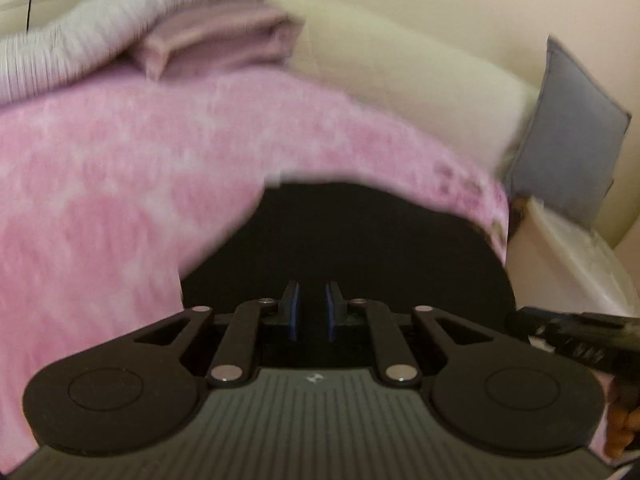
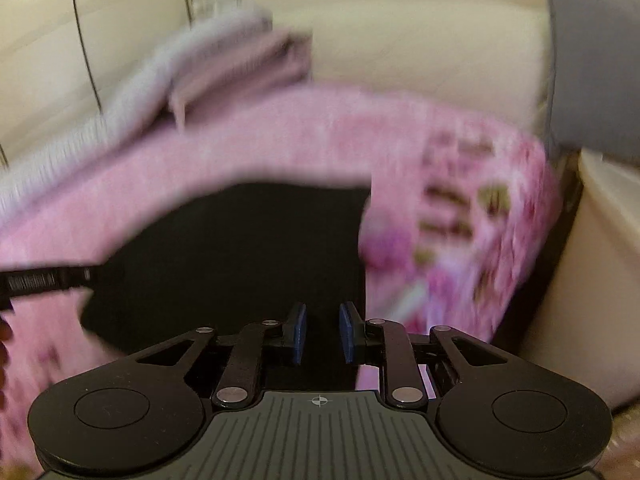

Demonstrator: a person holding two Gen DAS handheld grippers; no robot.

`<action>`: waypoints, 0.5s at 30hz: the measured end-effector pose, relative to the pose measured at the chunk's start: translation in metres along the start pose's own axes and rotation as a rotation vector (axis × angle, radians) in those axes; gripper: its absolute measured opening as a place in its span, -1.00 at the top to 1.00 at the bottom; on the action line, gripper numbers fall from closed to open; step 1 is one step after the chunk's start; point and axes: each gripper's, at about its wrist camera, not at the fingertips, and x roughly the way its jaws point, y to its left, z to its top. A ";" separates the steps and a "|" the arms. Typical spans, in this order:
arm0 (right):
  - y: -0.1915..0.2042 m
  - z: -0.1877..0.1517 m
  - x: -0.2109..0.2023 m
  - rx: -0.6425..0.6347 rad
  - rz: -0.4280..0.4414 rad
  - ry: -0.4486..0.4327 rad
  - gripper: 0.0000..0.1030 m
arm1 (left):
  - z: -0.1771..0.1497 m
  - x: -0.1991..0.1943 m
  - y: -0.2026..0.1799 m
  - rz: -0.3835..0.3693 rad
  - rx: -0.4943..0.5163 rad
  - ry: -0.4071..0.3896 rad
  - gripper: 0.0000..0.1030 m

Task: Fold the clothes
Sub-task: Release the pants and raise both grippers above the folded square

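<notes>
Flat black fabric garment [image 1: 344, 240] spread on the pink mottled blanket [image 1: 100, 168] over a cream sofa, ready for folding. Left gripper [image 1: 312, 312] and right gripper [image 2: 322, 330] narrowly parted above its near edge, gripping nothing visible.

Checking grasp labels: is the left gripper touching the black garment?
Cannot tell. In the left wrist view, left gripper pads stand parted over the black garment, but blur hides any contact.
</notes>
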 end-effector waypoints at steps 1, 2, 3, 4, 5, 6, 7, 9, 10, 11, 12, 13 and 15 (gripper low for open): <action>0.000 -0.006 0.005 -0.001 -0.013 0.016 0.58 | -0.005 0.002 -0.001 0.012 -0.005 0.010 0.81; 0.001 -0.009 0.006 0.002 -0.021 0.023 0.58 | -0.008 0.001 -0.002 0.024 -0.008 0.011 0.81; 0.002 -0.008 -0.001 0.010 -0.021 0.012 0.58 | -0.009 -0.003 -0.003 0.034 -0.008 0.009 0.81; 0.002 -0.008 -0.010 0.016 -0.020 -0.001 0.58 | -0.008 -0.009 -0.004 0.037 -0.006 0.001 0.81; 0.002 -0.008 -0.018 0.024 -0.014 -0.018 0.58 | -0.007 -0.015 -0.006 0.038 -0.003 -0.010 0.81; 0.003 -0.009 -0.027 0.033 -0.004 -0.034 0.58 | -0.006 -0.022 -0.009 0.038 0.000 -0.021 0.81; 0.004 -0.011 -0.035 0.037 0.007 -0.047 0.58 | -0.006 -0.027 -0.011 0.038 0.003 -0.027 0.81; 0.011 -0.017 -0.034 0.022 0.019 -0.025 0.58 | -0.013 -0.025 -0.014 0.051 0.013 0.005 0.81; 0.013 -0.021 -0.028 0.012 0.016 -0.002 0.58 | -0.018 -0.019 -0.015 0.063 0.023 0.035 0.80; 0.015 -0.025 -0.018 0.002 0.002 0.029 0.58 | -0.020 -0.015 -0.017 0.074 0.028 0.052 0.80; 0.016 -0.029 -0.009 -0.002 -0.016 0.066 0.58 | -0.022 -0.016 -0.018 0.084 0.029 0.056 0.79; 0.017 -0.030 -0.006 0.004 -0.030 0.093 0.58 | -0.023 -0.016 -0.020 0.094 0.030 0.061 0.80; 0.016 -0.029 -0.019 0.033 -0.025 0.076 0.56 | -0.023 -0.021 -0.025 0.112 0.035 0.066 0.80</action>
